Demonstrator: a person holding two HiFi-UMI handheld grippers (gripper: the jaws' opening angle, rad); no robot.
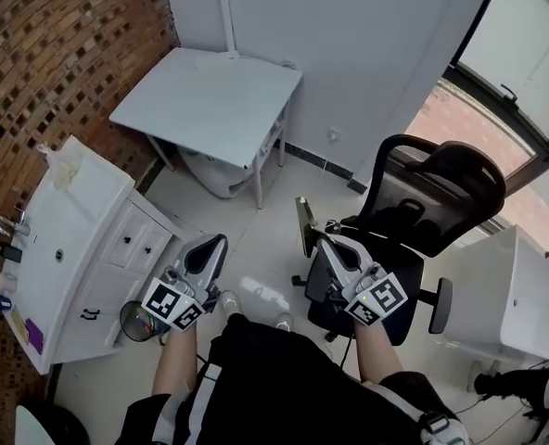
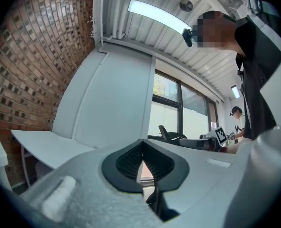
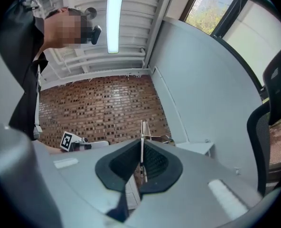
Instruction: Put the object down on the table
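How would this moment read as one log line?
left tool: shut, empty | right tool: shut on thin flat plate | table: plate not yet on it

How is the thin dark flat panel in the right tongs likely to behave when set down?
The thin dark flat panel looks stiff: it stands straight from the right tongs without sagging. Gripped at one edge, it may pivot. Edge-on it is very thin, so stood upright on the white table it would probably tip.

Held forward side by side, the left gripper is closed empty, the right gripper clamped on a thin panel.
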